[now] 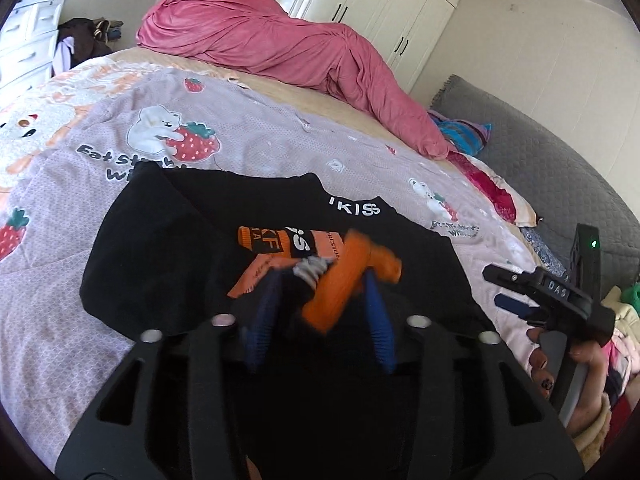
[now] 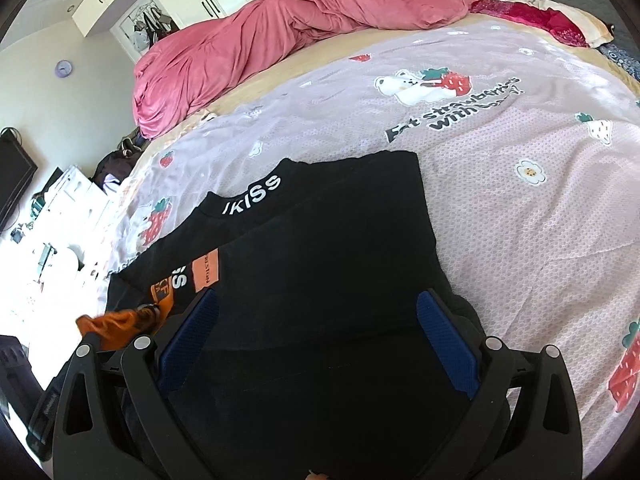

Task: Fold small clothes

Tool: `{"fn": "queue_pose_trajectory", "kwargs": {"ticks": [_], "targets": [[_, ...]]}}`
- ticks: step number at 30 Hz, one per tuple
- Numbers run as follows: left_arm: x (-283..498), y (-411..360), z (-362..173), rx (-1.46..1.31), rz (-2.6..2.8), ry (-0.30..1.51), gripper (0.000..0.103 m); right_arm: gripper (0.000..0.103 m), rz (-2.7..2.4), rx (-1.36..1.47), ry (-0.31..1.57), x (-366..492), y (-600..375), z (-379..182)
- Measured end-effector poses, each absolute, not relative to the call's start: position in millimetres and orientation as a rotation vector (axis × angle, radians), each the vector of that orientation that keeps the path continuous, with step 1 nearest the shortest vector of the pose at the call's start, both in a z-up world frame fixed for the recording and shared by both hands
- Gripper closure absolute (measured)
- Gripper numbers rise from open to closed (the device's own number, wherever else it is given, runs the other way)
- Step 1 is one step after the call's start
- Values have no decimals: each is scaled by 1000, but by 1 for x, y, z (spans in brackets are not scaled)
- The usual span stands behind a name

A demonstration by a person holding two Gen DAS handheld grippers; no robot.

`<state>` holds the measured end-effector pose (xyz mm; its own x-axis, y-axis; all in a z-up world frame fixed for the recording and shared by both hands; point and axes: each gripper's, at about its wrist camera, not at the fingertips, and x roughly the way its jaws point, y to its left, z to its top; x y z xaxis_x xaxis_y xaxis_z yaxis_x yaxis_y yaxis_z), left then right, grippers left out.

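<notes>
On the strawberry-print bedspread (image 2: 500, 216) the black shirt (image 2: 328, 240) lies partly folded. The left gripper (image 1: 320, 292) pinches an orange sleeve (image 1: 340, 284) at twelve o'clock; the right gripper (image 2: 316, 340) hovers wide apart, empty. Next, probably, lay that sleeve inward, flat.

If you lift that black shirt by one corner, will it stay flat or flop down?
Probably flop: the black shirt is soft cloth, already creased in layers on the bed sheet. Its orange part droops between the left gripper jaws. Likely light, not slippery.
</notes>
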<state>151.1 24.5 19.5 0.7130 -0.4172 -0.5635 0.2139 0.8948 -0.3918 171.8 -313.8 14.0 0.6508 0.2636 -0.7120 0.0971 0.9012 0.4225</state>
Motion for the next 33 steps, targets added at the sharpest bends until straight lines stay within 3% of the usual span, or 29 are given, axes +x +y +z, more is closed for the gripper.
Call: {"fn": "queue_pose_trajectory", "kwargs": {"ticks": [6,11,13,21,22,24,28,30,33], "targets": [[153,39,24,-315,-291,702,40,4,149,416,900,174,-292,7],[155,53,23,-301,-206,718,15,4,243,406,963,175,-256,-7],[156,60,22,-292,-170,725,11,4,303,396,996,175,-234,-13],[157,89,23,-346,-95,723,9,6,410,309,996,172,-169,-26],[157,92,23,-354,-90,724,9,10,417,311,987,171,-166,-27],[158,98,22,-365,-79,729,9,28,425,290,975,171,-158,-29],[159,105,21,-376,-63,737,9,54,420,231,952,173,-145,-29],[159,107,20,-387,-64,737,9,85,463,240,942,176,-143,-26],[158,109,21,-392,-65,738,9,90,528,231,903,177,-141,-12]]}}
